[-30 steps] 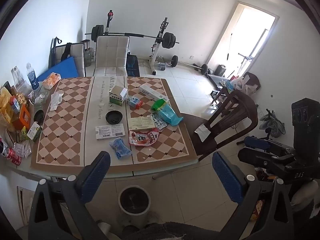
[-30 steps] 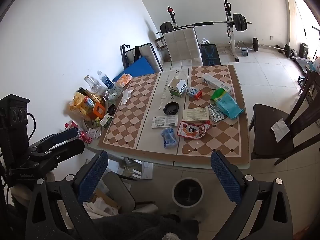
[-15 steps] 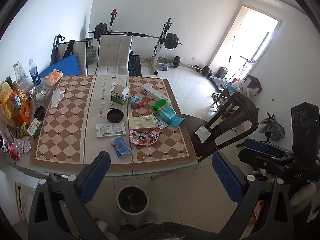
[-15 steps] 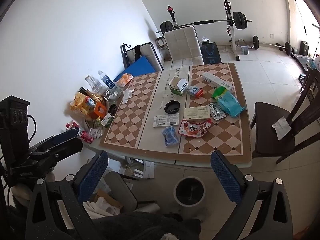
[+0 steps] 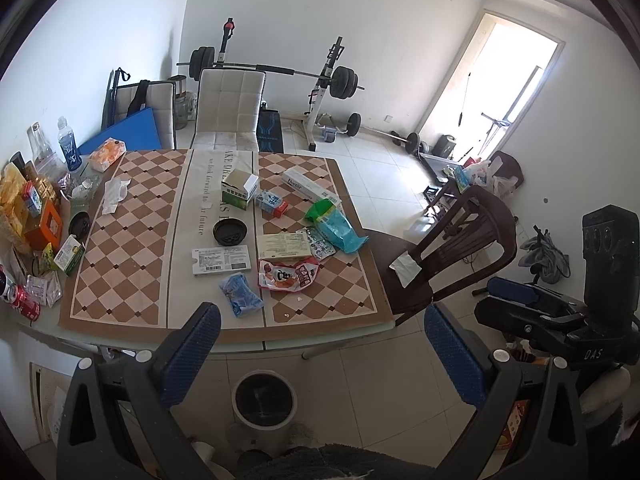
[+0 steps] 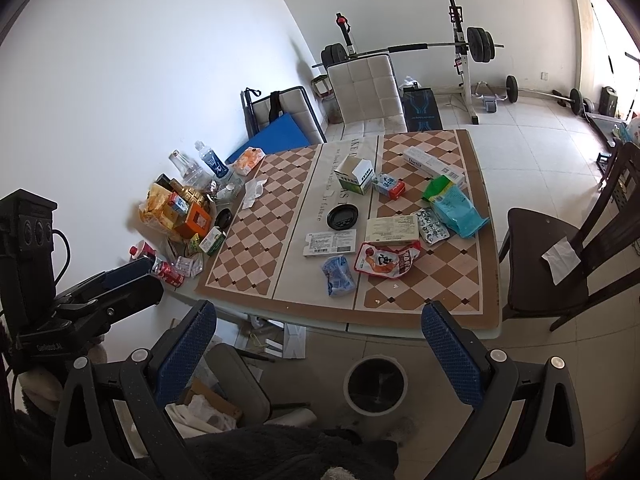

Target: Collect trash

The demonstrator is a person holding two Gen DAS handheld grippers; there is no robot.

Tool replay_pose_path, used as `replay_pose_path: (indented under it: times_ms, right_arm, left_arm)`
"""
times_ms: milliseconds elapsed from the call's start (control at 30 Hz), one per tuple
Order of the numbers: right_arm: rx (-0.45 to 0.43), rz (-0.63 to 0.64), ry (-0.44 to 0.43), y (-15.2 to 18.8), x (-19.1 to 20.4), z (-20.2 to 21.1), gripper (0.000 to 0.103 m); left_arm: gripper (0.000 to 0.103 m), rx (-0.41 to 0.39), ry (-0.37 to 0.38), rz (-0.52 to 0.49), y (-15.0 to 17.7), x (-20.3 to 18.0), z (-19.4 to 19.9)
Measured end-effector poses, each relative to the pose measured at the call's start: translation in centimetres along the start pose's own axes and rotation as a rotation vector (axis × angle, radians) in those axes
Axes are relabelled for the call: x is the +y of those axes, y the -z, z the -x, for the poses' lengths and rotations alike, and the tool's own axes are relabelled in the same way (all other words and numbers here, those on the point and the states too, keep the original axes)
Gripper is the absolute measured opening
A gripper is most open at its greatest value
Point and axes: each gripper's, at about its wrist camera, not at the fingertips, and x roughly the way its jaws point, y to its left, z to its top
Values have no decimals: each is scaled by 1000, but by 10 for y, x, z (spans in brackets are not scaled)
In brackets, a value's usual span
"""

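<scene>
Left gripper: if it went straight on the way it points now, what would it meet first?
Probably the checkered table, around the crumpled blue wrapper near its front edge. The open left gripper hangs short of the table, above the round bin; depth is unclear.

Near edge of the bench (image 5: 120, 320) free of things, bare checkered mat on its left half, wrappers (image 5: 288, 276) crowding the middle and right, bottles and cartons (image 5: 36, 208) walling the left rim, dark chair (image 5: 460, 248) blocking the right side, bin (image 5: 265, 400) on open floor below the edge
</scene>
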Motion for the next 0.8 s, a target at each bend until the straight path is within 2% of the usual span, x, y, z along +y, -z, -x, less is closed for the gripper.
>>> replay_pose_path:
  times_ms: [800]
  right_arm:
    - [8, 13, -18, -3, 4, -2, 103]
  left_arm:
    - [103, -1, 3, 8, 2, 3, 0]
